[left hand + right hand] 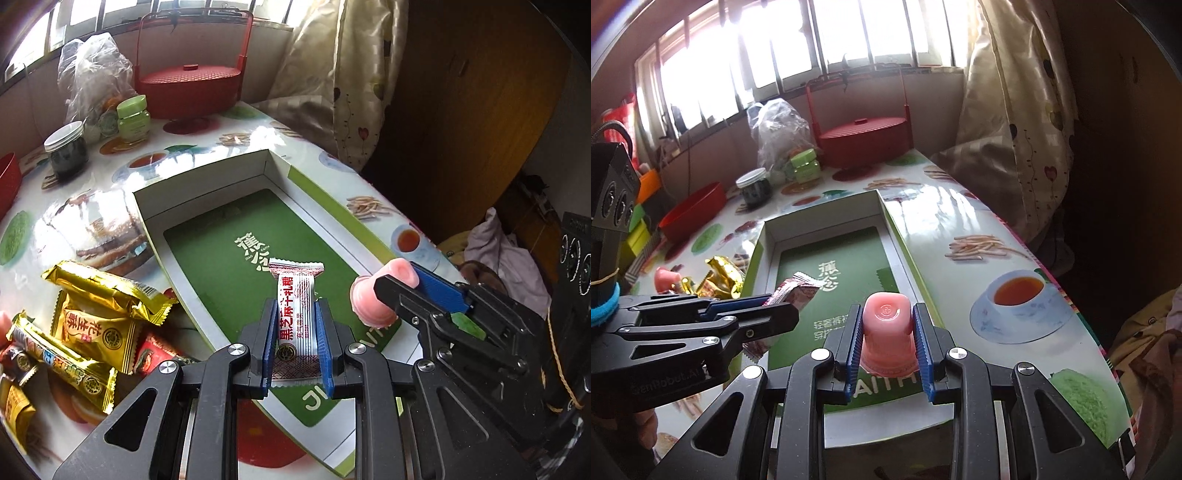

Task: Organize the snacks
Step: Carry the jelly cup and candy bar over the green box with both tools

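A table (92, 206) with a glossy food-print cover carries an open box (207, 184) with white walls and a green liner, which lies along the middle of the table. A red lidded basket (190, 88) stands at the far end near a plastic bag (92, 74) and two jars. Left of the box lies a heap of gold snack packs (96, 317). The left gripper (295, 328) is clamped on a white and red candy bar (295, 314), held above the near part of the liner. The right gripper (886, 336) is clamped on a pink jelly cup (886, 332), base pointing away, over the box's near right part. The two grippers sit side by side, apart.
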